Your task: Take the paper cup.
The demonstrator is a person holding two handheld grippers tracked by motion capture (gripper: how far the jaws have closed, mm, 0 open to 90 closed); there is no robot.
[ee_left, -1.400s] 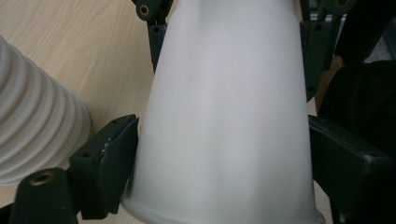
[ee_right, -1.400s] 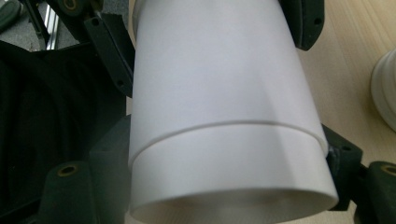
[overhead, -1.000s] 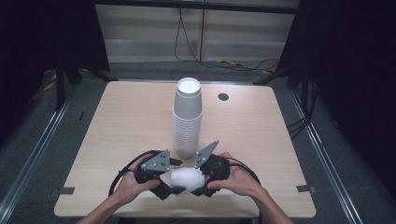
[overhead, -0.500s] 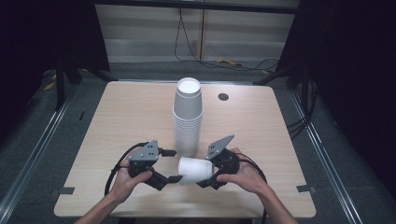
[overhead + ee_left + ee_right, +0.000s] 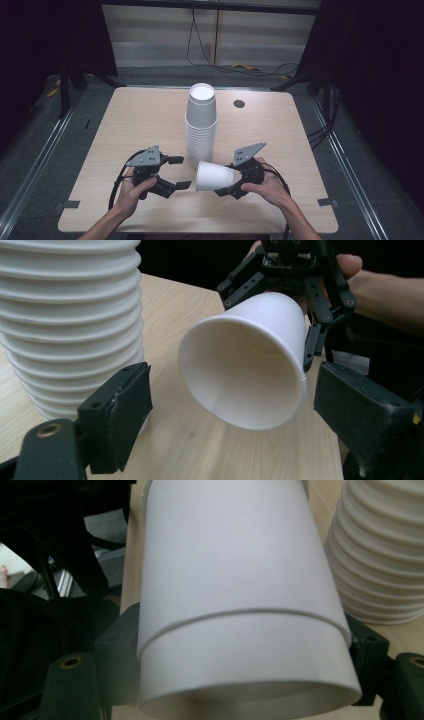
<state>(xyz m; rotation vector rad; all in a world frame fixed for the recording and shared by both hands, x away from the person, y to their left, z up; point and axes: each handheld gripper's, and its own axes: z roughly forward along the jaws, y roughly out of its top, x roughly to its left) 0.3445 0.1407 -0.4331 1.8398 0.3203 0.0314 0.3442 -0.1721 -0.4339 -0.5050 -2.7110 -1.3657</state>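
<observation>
Left tool (image 5: pixel 181 172) pulled off white cup (image 5: pixel 214 176); right tool (image 5: pixel 227 179) carried cup away rightward.

the high view looks down and forward over the whole tabletop (image 5: pixel 150 115) from far up. each gripper view sits low and very close, and both share the white cup (image 5: pixel 250 360) and the cup stack (image 5: pixel 385 550).

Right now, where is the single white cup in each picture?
High view: the single cup lies sideways low in the middle, held in the right gripper.
Left gripper view: the cup is in the centre, its open mouth toward the camera.
Right gripper view: the cup is close up, between the jaws.
Shared landmark: the tall cup stack, beside it in every view.
</observation>
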